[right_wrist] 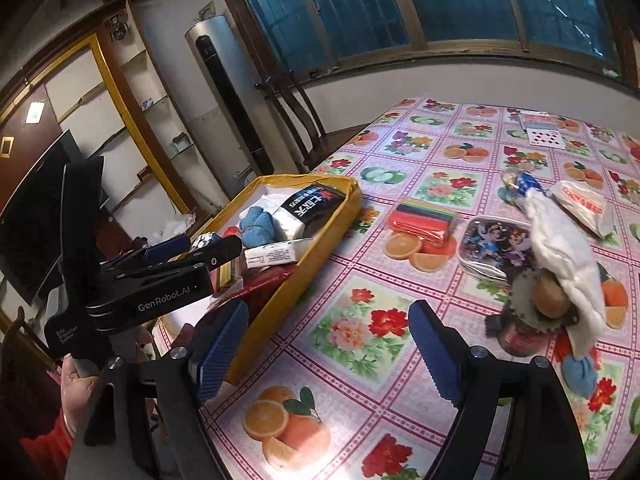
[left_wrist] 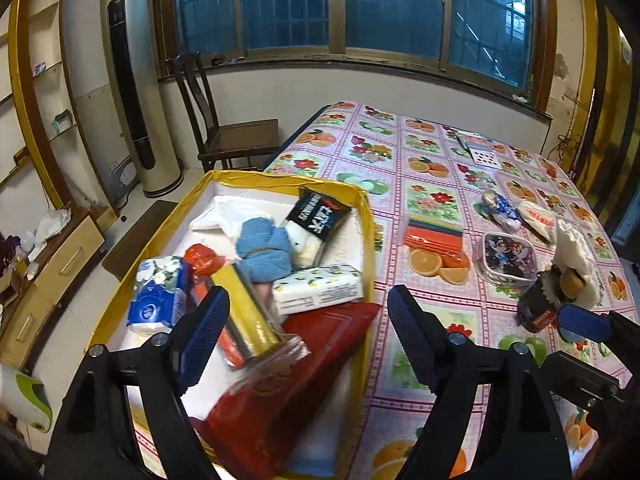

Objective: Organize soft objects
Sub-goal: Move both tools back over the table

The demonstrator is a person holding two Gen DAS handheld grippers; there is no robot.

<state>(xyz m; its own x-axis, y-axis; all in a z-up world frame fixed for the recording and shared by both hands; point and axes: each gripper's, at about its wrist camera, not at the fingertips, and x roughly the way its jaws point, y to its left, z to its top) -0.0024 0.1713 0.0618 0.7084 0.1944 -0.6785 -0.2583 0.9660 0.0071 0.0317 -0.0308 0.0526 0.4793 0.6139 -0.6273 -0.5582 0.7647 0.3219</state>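
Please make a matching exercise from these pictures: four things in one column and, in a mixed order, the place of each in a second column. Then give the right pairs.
Things:
1. blue knitted bundle
2. playing cards
3. cartoon pouch
4. wooden chair

Places:
A. on the floor beside the table, under the window
B. inside the yellow box
C. on the tablecloth, next to the stack of coloured sheets
D. at the far end of the table

Pairs: 1-B, 2-D, 3-C, 4-A

Yellow box [left_wrist: 370,216], blue sock [left_wrist: 264,250], pink fruit/flower-print tablecloth [left_wrist: 432,168].
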